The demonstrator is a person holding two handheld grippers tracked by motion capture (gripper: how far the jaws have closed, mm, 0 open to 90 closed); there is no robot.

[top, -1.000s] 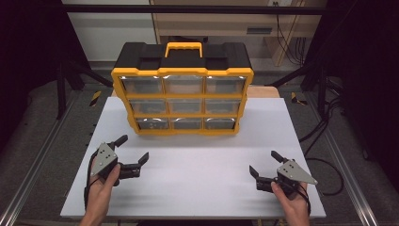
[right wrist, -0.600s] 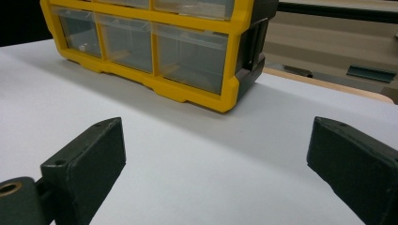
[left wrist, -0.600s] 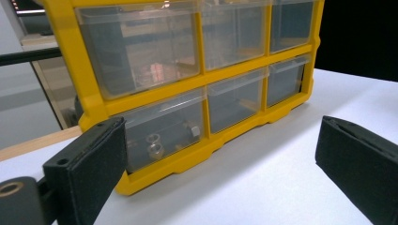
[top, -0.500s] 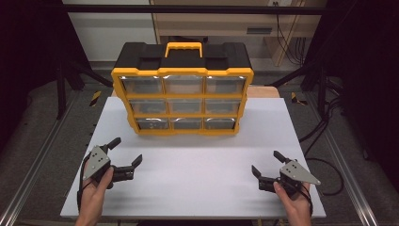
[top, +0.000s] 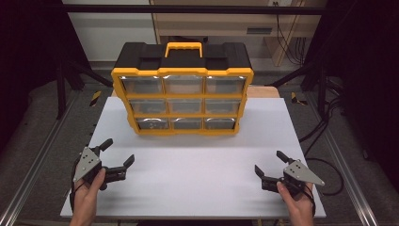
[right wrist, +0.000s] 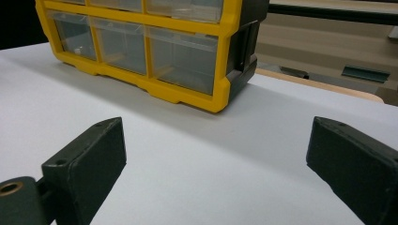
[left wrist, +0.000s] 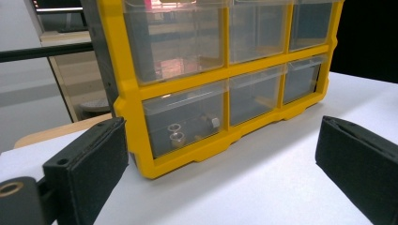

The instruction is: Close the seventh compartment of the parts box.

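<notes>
A yellow-and-black drawer organizer (top: 182,92) stands upright at the far middle of the white surface (top: 197,174), nine clear drawers shut; its bottom-left drawer (left wrist: 185,122) holds small metal fittings.

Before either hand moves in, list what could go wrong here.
1. The drawer organizer stands free on the table; pulling a drawer one-handed may drag or tip it.
2. Small metal parts in the bottom-left drawer could spill if it is yanked.
3. Both tongs, left and right, are wide open and may snag neighbouring drawers.
</notes>
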